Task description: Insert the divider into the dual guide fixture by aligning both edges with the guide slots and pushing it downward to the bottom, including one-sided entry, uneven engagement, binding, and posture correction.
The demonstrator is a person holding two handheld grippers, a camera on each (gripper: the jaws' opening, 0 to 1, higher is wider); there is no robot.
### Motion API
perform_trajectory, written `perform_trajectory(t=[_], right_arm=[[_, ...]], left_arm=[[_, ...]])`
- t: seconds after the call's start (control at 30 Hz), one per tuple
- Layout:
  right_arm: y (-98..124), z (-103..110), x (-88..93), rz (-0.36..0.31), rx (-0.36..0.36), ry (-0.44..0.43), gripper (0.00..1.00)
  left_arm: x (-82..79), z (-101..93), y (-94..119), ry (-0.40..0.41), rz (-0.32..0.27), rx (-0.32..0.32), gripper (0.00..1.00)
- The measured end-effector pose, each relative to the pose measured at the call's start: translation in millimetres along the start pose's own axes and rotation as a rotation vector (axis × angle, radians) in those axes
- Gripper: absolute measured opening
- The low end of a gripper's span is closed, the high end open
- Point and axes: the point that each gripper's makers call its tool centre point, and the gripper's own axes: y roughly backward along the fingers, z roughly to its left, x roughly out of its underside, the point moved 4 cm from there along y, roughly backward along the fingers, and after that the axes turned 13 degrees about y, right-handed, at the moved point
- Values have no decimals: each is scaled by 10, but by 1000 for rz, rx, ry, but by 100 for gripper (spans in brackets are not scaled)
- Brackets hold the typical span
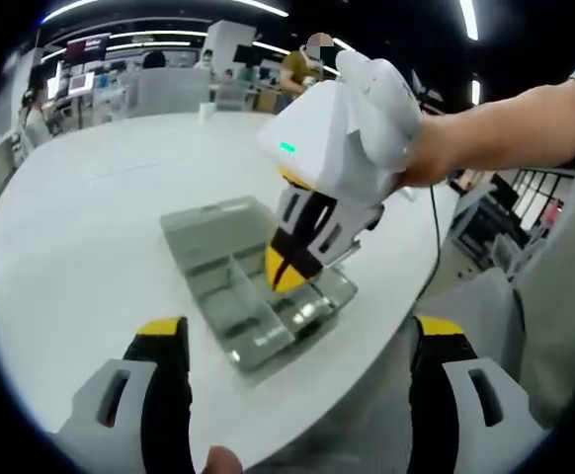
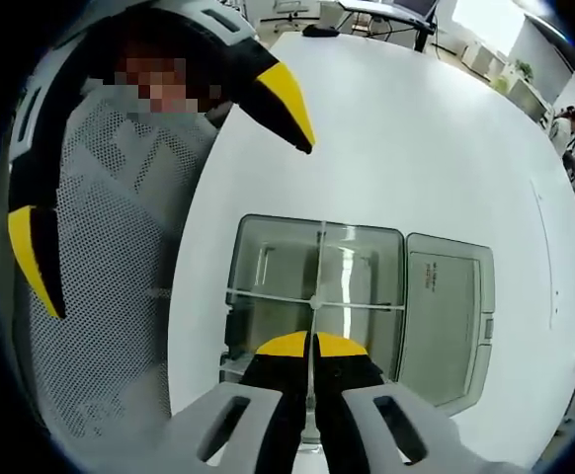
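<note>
Your right claw (image 2: pixel 313 348), pinched shut on the divider (image 2: pixel 315 296), is seating it in the fixture (image 2: pixel 268 237) near the worktop (image 2: pixel 416 128) edge; press straight down. Left claw (image 1: pixel 297 346) hangs wide open, empty.

Handheld grippers, white and black
Right gripper (image 1: pixel 289 269) has yellow-tipped black jaws (green light on its shell); the person's hand (image 1: pixel 381 104) wears a white glove.

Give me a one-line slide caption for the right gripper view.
Right gripper pinching a thin divider upright in a clear box on a white table.
</note>
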Motion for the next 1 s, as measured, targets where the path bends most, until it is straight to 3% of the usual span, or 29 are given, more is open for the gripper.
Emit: perform_trajectory(t=[1.0], right_arm=[[-33,16,1,19,31,0,0]], left_arm=[[29,-2,20,0,0,0,90]])
